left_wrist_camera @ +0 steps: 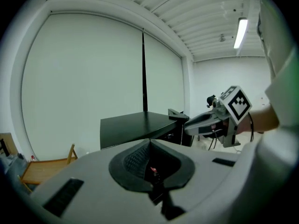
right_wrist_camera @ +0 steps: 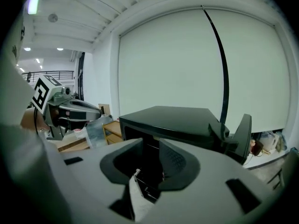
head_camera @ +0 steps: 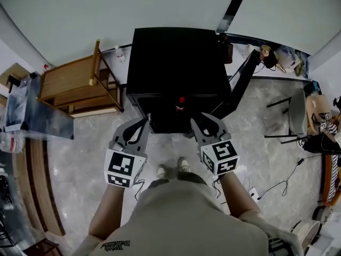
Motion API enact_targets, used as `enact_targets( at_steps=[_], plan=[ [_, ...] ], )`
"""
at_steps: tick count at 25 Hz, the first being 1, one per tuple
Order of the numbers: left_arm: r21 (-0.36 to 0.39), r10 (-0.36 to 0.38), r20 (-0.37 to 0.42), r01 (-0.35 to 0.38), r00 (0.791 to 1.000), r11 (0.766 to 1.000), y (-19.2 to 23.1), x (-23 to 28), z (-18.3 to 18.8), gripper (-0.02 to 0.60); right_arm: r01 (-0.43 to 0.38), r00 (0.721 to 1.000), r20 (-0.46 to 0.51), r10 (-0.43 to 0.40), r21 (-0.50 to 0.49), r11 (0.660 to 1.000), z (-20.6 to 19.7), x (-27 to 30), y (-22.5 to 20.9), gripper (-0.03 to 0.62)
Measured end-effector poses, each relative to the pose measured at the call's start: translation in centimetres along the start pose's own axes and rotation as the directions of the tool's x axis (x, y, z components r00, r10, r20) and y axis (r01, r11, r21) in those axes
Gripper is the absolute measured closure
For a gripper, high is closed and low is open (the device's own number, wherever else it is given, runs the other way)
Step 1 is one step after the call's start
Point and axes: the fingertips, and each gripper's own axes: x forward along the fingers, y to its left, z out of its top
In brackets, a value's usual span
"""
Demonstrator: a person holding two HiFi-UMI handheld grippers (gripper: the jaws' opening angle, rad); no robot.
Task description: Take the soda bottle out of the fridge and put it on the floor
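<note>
Fridge mouth: the fridge (head_camera: 176, 57) faces the person with its front open; only the soda bottle (head_camera: 180, 103) stands just inside.
Right flank: the open door (head_camera: 244, 81) juts out, walling that side.
Left flank: a wooden rack (head_camera: 80, 87) stands just beside the fridge.
Floor (head_camera: 170, 151): a bare strip between fridge and feet (head_camera: 171, 169).
Far right: a cable (head_camera: 282, 183) lies across the floor.

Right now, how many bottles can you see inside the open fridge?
1. A red-capped soda bottle stands near the front edge of the black fridge, in the middle. The dark inside may hide others.
</note>
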Motion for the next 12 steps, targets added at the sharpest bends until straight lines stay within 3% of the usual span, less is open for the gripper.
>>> enact_targets(
  at_steps=[2, 12],
  plan=[
    [0.006, 0.007, -0.018, -0.007, 1.0, 1.0, -0.1, 1.1, -0.4, 0.575, 0.001, 1.0, -0.01, -0.001, 0.008, 1.0, -1.0, 1.3, -1.0, 0.475],
    [-0.054, 0.058, -0.066, -0.062, 0.996, 0.997, 0.6, 4.8, -1.8, 0.575, -0.006, 0.998, -0.069, 0.008, 0.035, 0.999, -6.8, 8.7, -5.0, 0.468]
  ],
)
